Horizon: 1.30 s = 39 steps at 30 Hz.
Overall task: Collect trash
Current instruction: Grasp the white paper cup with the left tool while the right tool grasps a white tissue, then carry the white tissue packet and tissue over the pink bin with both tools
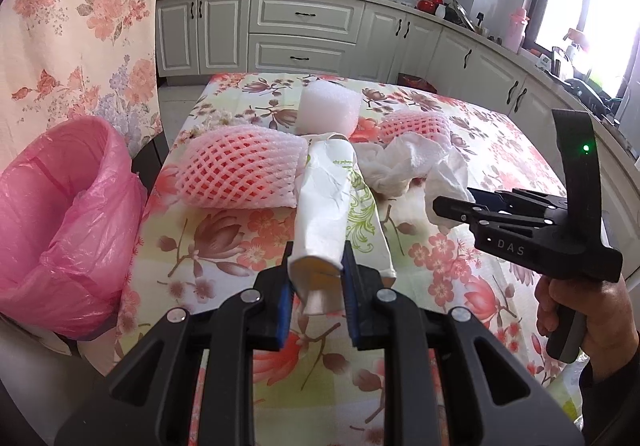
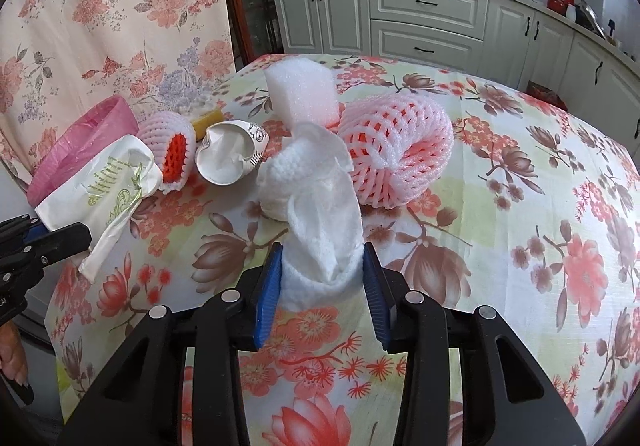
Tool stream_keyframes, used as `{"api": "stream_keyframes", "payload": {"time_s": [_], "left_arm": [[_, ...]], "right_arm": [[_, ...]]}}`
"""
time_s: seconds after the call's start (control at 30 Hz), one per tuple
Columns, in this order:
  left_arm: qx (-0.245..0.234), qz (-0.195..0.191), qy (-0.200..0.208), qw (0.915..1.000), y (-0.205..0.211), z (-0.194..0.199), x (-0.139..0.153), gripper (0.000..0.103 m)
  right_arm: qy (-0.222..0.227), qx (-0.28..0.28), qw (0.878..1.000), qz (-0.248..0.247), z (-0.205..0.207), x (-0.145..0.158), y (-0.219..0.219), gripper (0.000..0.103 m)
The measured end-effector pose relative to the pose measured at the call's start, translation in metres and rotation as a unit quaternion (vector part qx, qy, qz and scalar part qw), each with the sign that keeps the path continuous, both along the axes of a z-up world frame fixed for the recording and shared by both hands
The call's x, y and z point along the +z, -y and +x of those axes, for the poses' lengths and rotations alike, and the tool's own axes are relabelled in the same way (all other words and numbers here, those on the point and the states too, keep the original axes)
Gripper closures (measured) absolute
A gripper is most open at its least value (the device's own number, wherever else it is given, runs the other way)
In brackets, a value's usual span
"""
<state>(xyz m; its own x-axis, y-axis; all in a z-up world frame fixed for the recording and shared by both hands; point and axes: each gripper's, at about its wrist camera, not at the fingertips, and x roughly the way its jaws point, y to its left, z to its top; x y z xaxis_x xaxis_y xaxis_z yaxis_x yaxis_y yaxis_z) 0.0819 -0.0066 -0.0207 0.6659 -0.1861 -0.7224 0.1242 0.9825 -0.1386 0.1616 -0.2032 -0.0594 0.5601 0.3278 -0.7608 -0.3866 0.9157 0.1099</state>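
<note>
The left tool [image 1: 316, 278] clamps a crushed paper cup [image 1: 326, 205]; the right tool [image 2: 320, 278] pinches a crumpled tissue [image 2: 316, 205]. Held only by its soft end, the tissue could slip free before reaching the pink-lined bin [image 1: 60, 213].

The letters "DAS" are showing in pale capitals on the black side of the right gripper [image 1: 450, 205], seen from the left wrist camera. From the right wrist camera, "AI" or "LAI" is peeking in at the picture's left edge on the left gripper [image 2: 82, 236], the rest cut off. The flattened paper cup [image 1: 326, 205] is carrying small green lettering beside a green scroll pattern, too small to read.
</note>
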Motion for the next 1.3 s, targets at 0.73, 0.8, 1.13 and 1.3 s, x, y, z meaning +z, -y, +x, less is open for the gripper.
{"api": "stream_keyframes", "payload": {"time_s": [0.73,0.8,1.13,1.3], "left_arm": [[0.03,0.013,0.058,0.9978,-0.025,-0.032,0.05,0.082],[0.035,0.014,0.063,0.9973,-0.029,-0.035,0.055,0.082],[0.067,0.018,0.083,0.9941,-0.058,-0.045,0.071,0.082],[0.085,0.02,0.091,0.992,-0.075,-0.05,0.077,0.082]], "right_arm": [[0.086,-0.002,0.996,0.03,-0.035,0.078,-0.002,0.065],[0.091,-0.002,0.995,0.031,-0.038,0.083,-0.003,0.065],[0.114,0.009,0.993,0.036,-0.047,0.102,-0.016,0.065],[0.119,0.017,0.992,0.037,-0.048,0.108,-0.028,0.065]]}}
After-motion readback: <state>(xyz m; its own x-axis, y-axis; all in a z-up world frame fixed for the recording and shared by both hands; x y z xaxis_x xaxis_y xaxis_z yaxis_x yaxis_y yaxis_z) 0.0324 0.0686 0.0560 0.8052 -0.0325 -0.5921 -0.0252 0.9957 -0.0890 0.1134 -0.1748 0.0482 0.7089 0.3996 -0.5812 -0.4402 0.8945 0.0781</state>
